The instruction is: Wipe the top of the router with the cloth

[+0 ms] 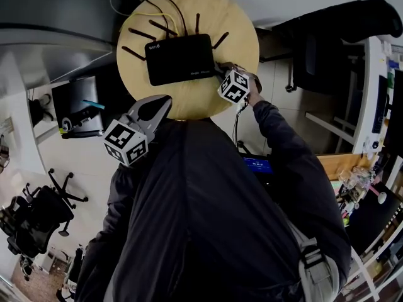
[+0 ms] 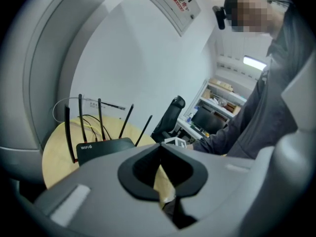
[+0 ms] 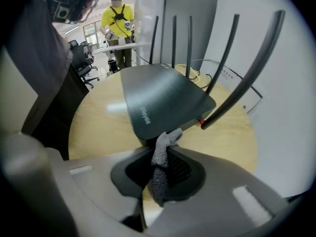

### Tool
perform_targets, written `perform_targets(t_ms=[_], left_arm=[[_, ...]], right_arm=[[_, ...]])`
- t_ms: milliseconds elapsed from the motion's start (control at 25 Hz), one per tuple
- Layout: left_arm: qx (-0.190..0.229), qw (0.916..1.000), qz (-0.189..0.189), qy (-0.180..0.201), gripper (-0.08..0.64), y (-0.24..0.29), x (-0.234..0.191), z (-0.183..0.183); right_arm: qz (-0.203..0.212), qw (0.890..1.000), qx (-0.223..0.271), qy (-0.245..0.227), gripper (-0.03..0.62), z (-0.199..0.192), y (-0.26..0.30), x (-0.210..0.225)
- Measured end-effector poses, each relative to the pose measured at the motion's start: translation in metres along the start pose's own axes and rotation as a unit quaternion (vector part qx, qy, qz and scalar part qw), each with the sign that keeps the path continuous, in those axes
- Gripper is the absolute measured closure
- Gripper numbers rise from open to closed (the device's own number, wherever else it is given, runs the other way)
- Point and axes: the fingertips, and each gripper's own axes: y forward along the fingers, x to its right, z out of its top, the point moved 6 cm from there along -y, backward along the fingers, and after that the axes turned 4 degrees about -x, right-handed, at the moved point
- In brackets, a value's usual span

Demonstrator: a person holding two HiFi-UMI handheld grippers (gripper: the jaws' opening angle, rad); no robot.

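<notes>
A black router (image 1: pixel 179 58) with several upright antennas lies on a round wooden table (image 1: pixel 242 30). In the right gripper view the router (image 3: pixel 160 95) lies just ahead of the jaws. My right gripper (image 3: pixel 165 138) is shut on a grey knitted cloth (image 3: pixel 159 167), whose tip touches the router's near corner. In the head view this gripper (image 1: pixel 220 69) sits at the router's right front corner, and the cloth is hidden there. My left gripper (image 1: pixel 165 100) hovers over the table's front edge, shut and empty, short of the router (image 2: pixel 103 148). In its own view the left gripper (image 2: pixel 159 151) has its jaws meeting.
Cables (image 1: pixel 165 8) run from the router's back toward a white wall. An office chair (image 1: pixel 327 36) and a desk (image 1: pixel 378 93) stand to the right. A black swivel chair (image 1: pixel 31 219) is at lower left. A person in yellow (image 3: pixel 117 21) stands far off.
</notes>
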Motion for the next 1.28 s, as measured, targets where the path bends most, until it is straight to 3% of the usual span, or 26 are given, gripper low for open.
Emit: perform_targets(t_ms=[280,480,680,800,960,1080,1280], left_arm=[[-0.006,0.9997,-0.022,0.010,0.560,0.004,0.000,0.000],[-0.002,0.9996,-0.026,0.013,0.560,-0.001,0.000,0.000],[0.009,0.9997,-0.019,0.012,0.560,-0.012,-0.004,-0.001],[0.015,0.9999,-0.008,0.004,0.560,-0.024,-0.009,-0.004],[0.027,0.9995,0.014,-0.011,0.560,-0.043,-0.017,-0.010],[0.034,0.9988,0.026,-0.024,0.560,-0.055,-0.028,-0.016],[0.039,0.9984,0.024,-0.033,0.560,-0.066,-0.038,-0.021]], right_arm=[[0.021,0.997,-0.011,-0.075,0.560,-0.009,-0.010,-0.042],[-0.057,0.997,0.003,-0.053,0.560,0.012,-0.034,-0.005],[-0.139,0.987,0.029,-0.079,0.560,0.068,-0.033,0.039],[-0.164,0.984,0.015,-0.074,0.560,0.090,-0.017,0.052],[-0.154,0.986,-0.034,-0.058,0.560,0.084,0.008,0.050],[-0.143,0.988,-0.037,-0.056,0.565,0.077,0.010,0.046],[-0.089,0.992,-0.042,-0.077,0.561,0.066,-0.001,0.016]])
